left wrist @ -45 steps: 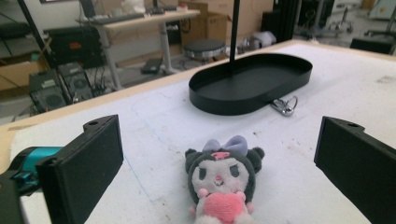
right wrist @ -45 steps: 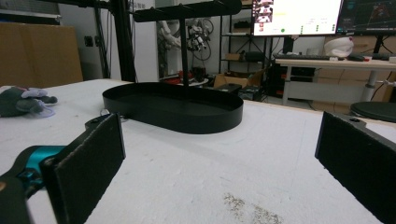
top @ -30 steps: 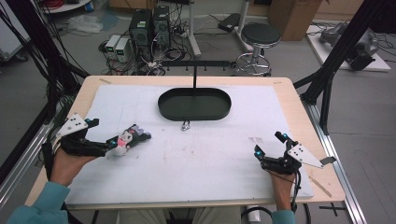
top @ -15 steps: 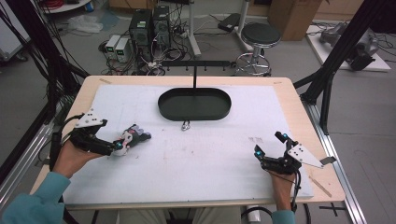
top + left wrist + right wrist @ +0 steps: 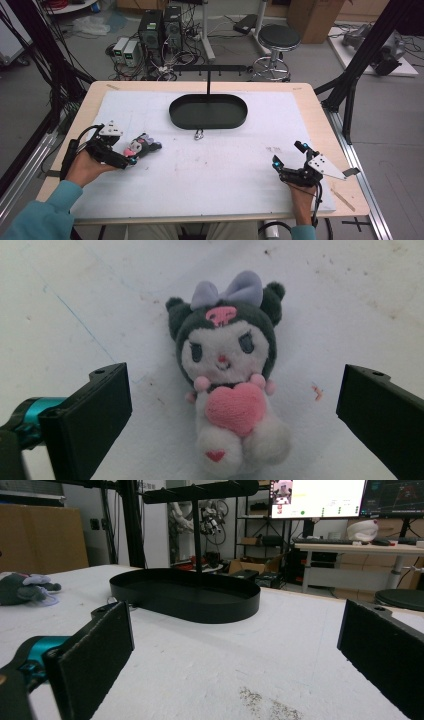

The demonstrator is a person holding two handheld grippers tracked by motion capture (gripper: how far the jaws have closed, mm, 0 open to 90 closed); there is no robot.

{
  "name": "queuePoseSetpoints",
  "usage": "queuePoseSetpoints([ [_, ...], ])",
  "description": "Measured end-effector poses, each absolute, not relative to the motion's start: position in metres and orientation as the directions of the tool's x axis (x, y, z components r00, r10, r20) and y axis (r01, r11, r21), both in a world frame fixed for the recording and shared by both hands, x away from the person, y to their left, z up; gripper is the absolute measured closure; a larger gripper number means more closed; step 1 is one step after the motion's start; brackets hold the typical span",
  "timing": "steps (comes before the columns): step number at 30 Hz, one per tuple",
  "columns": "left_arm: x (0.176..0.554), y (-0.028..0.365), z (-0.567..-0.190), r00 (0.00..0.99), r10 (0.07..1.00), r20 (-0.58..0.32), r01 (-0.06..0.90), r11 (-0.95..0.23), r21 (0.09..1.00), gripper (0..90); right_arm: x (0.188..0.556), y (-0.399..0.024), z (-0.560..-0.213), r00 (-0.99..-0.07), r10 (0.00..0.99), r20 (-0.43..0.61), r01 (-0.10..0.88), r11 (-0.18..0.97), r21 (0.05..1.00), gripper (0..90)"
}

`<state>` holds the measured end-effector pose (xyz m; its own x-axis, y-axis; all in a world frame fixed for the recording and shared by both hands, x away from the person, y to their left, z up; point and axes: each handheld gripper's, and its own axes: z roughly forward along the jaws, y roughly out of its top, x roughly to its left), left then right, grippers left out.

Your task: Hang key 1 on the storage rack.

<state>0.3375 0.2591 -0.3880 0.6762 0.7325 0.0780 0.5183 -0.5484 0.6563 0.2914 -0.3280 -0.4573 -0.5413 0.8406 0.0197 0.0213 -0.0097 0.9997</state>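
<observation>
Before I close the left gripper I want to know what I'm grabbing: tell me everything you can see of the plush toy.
The plush toy is a small soft doll of fuzzy fabric: dark grey hood with two rounded ears, lilac bow, pink skull mark, white face, a pink heart held at its chest, white feet, one with a small red heart. It lies face up on the white table cover, at the table's left side, between the open jaws of the left gripper, which do not touch it.

No readable text anywhere on my feeds. The monitors behind the table carry lit windows in the right gripper view, but the lettering is too small for me to make out. The plush toy in the left gripper view bears only signs: a pink skull mark on its forehead, a small red heart on one foot.
</observation>
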Motion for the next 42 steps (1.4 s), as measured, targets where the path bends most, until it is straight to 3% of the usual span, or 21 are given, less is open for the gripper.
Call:
queuePoseSetpoints([
  [15,0.346,0.256,-0.401,0.672,0.738,0.064,0.594,-0.588,0.549,2.0,0.292,-0.328,-0.457,-0.541,0.841,0.014,0.017,-0.006,1.0,0.7],
  [19,0.347,0.255,-0.401,0.676,0.734,0.059,0.596,-0.593,0.542,12.5,0.292,-0.328,-0.457,-0.541,0.841,0.015,0.017,-0.007,1.0,0.7],
  [26,0.349,0.255,-0.404,0.671,0.74,0.044,0.617,-0.59,0.521,15.2,0.291,-0.328,-0.457,-0.541,0.84,0.02,0.021,-0.01,1.0,0.7],
  [36,0.352,0.253,-0.409,0.684,0.729,0.009,0.64,-0.607,0.471,43.7,0.291,-0.328,-0.457,-0.542,0.84,0.02,0.023,-0.009,1.0,0.7],
  [42,0.352,0.255,-0.408,0.675,0.738,-0.002,0.65,-0.594,0.474,50.5,0.291,-0.328,-0.457,-0.541,0.841,0.019,0.023,-0.008,1.0,0.7],
])
